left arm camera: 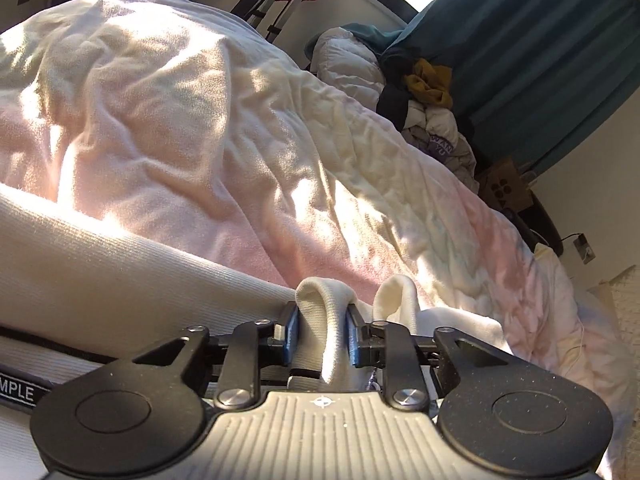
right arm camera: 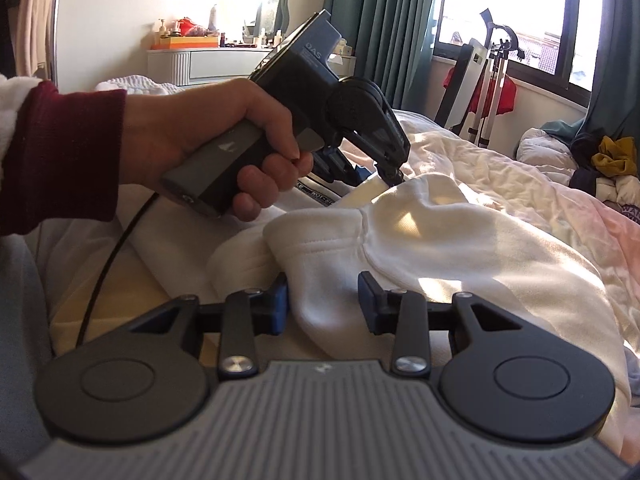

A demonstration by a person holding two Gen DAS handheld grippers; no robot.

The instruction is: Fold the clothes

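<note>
Left hand-held gripper point(left arm camera: 322, 330): clamped on a bunched fold of the white garment point(right arm camera: 460, 248), holding that edge taut for folding. Garment lies on the bed point(left arm camera: 200, 140), at 12 o'clock of the right hand-held gripper point(right arm camera: 323, 304), whose jaws stand apart astride a fold, positioned to pinch.
</note>
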